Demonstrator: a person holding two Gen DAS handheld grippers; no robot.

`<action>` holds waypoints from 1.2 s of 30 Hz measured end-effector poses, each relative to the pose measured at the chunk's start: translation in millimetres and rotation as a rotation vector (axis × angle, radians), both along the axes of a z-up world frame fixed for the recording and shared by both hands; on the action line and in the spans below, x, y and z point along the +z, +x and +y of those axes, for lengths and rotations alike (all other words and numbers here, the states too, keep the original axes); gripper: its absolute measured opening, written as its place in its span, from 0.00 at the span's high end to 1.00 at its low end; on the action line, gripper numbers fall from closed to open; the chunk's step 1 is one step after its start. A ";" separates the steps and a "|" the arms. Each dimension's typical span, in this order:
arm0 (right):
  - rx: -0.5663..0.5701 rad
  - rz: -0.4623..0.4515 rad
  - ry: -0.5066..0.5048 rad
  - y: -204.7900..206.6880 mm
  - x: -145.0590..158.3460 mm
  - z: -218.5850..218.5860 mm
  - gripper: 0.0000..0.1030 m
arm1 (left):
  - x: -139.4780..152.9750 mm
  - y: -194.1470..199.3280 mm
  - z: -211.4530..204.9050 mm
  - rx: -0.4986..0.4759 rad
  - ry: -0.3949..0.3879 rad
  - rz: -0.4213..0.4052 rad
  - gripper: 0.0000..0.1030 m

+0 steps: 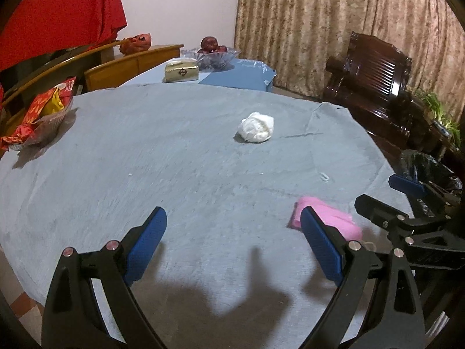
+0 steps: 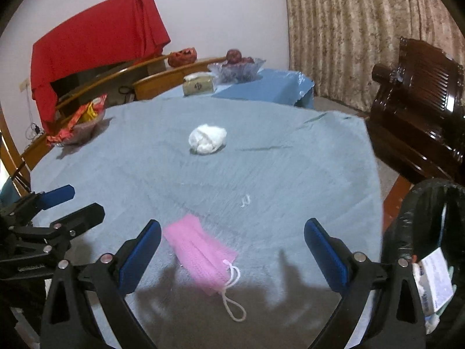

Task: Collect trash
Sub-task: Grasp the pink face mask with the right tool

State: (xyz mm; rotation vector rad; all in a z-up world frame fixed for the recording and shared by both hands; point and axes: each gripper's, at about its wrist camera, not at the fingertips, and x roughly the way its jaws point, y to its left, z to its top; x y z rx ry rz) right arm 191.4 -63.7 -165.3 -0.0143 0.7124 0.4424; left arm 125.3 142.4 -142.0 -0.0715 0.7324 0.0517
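1. A pink face mask lies flat on the grey-blue tablecloth near its front edge, folded, its white ear loop trailing toward the front.
2. A crumpled white tissue wad sits farther back, near the cloth's middle, well apart from the mask.
3. A black-lined trash bin stands beside the table's right edge, with white paper scraps inside.

You won't get much readable text here. Tissue box in the upper middle of the frame carries a dark diamond emblem, no legible letters. Red snack packets at left and paper in the bin at lower right: print too blurred.
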 end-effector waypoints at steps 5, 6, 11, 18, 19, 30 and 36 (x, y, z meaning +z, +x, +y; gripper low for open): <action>0.032 0.029 -0.035 5.4 -10.1 9.8 0.06 | -8.3 3.8 5.6 0.014 -0.003 0.019 0.12; 0.039 0.035 -0.042 6.1 -12.0 11.4 0.06 | -10.1 4.6 6.8 0.018 -0.003 0.022 0.12; 0.059 0.067 -0.052 9.0 -19.4 16.0 0.12 | -14.1 7.6 11.0 0.025 -0.007 0.030 0.12; 0.108 0.141 -0.057 11.6 -31.7 22.8 0.31 | -15.7 10.4 13.4 0.028 -0.010 0.034 0.12; 0.111 0.145 -0.056 11.3 -32.8 23.3 0.34 | -15.9 10.5 13.2 0.029 -0.011 0.035 0.12; 0.119 0.174 -0.044 9.8 -31.3 18.1 0.75 | -12.3 10.2 11.6 0.030 -0.017 0.030 0.12; 0.092 0.144 -0.022 10.8 -16.0 6.1 0.82 | -4.7 7.7 6.1 0.021 -0.013 0.018 0.12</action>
